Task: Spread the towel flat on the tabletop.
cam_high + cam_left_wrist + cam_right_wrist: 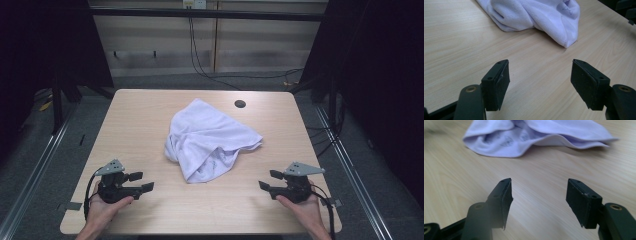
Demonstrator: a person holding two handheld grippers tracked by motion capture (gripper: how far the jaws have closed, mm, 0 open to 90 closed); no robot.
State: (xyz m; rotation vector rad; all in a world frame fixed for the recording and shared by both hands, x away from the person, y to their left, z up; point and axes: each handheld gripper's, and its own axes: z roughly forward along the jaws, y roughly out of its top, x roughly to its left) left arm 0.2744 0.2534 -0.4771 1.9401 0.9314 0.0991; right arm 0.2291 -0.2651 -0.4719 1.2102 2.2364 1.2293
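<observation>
Waiting with both grippers spread wide, facing a crumpled white cloth.

Resting low at the bottom of the high view: left gripper at lower left and right gripper at lower right, each cradled in a hand, jaws gaping and grasping nothing, probably parked symmetrically so either side can reach inward. Pointing toward the middle of the tabletop, well apart from the cloth. Lying farther up, at frame centre: white cloth, bunching in soft folds, one rounded corner drooping toward the near edge, a pointed flap stretching right. Showing a stitched hem and faint printed marks on the underside in the right gripper view. Sitting beyond, near the upper right: a dark round hole.
</observation>
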